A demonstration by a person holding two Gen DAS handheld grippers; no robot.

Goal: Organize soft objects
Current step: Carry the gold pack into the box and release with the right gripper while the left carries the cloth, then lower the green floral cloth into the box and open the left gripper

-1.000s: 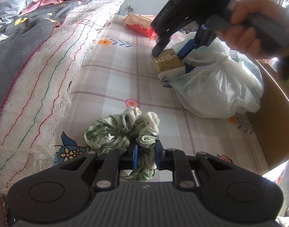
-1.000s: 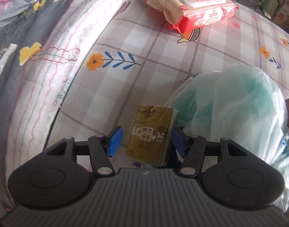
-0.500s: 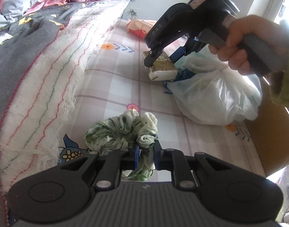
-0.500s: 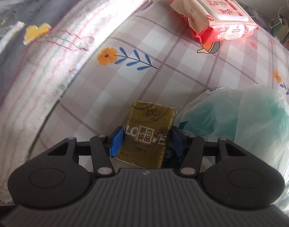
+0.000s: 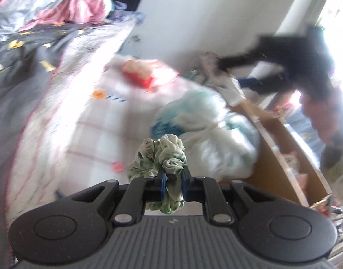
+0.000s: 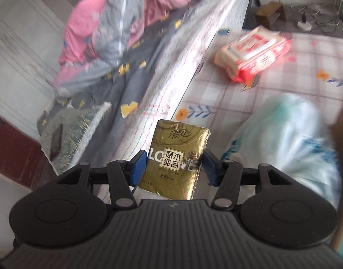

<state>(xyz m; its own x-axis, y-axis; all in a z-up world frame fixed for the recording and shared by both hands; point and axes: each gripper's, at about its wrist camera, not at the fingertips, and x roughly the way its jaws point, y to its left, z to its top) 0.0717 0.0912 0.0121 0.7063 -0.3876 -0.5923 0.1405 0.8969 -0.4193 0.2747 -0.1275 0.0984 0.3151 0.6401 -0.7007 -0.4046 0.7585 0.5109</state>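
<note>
My left hand-held gripper (image 5: 172,180) clenches the green scrunchie (image 5: 162,157), my right hand-held gripper (image 6: 174,164) grasps the gold tissue pack (image 6: 178,157); both lifted, neither stowed; wipes pack (image 6: 252,53), upper right, remains.

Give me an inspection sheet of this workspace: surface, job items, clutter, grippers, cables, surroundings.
Surface: checked floral sheet beside a grey quilt.
Job's things: green scrunchie, gold tissue pack, both lifted.
Clutter: red wipes pack, white plastic bag.
Grippers: left gripper shut on the scrunchie; right gripper shut on the tissue pack.
Cables: wires on floor.
Surroundings: cardboard box, pink bedding.
</note>
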